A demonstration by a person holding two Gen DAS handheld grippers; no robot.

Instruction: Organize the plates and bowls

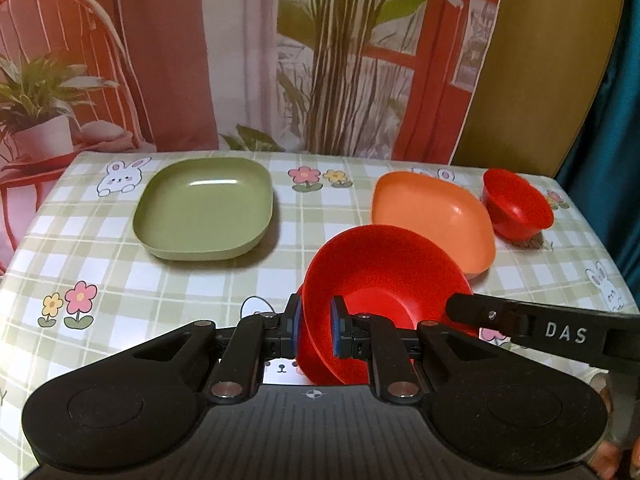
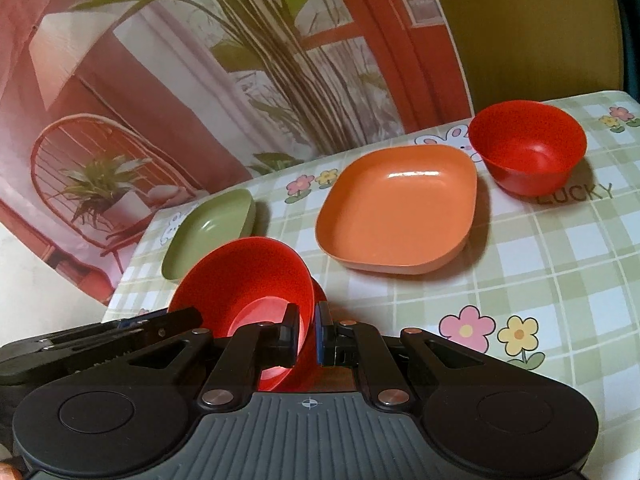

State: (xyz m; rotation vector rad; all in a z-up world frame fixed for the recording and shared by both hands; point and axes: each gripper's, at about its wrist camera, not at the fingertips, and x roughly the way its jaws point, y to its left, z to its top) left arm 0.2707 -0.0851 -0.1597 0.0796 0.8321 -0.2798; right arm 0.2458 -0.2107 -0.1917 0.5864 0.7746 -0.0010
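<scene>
My left gripper [image 1: 316, 330] is closed on the near rim of a red bowl [image 1: 384, 280], one pad outside the wall, one inside. My right gripper [image 2: 307, 334] is clamped on the same red bowl [image 2: 248, 276] at its opposite rim, wall pinched between the pads. Bowl is tilted, mouth facing away from me in the left wrist view; whether it touches the bench [image 1: 180, 288] I can't tell.

In the left view the right gripper's finger comes in from 3 o'clock and overlaps the bowl's right edge. In the right view the left gripper comes in from 9 o'clock at the bowl's left edge.

Green plate [image 1: 204, 208] sits flat on the bench at 11 o'clock from the held bowl, well apart. Orange plate [image 1: 432, 216] at 1 o'clock, just behind the held bowl. Small red bowl [image 1: 518, 204] upright at 2 o'clock, just beside the orange plate's right edge; touching or not, can't tell.

Right view: orange plate [image 2: 396, 216] at 12 to 1 o'clock, small red bowl [image 2: 528, 148] at 2 o'clock, green plate [image 2: 208, 232] at 11 o'clock, partly hidden behind the held bowl. Checked cloth [image 2: 540, 260] with flowers and rabbits covers the bench.
</scene>
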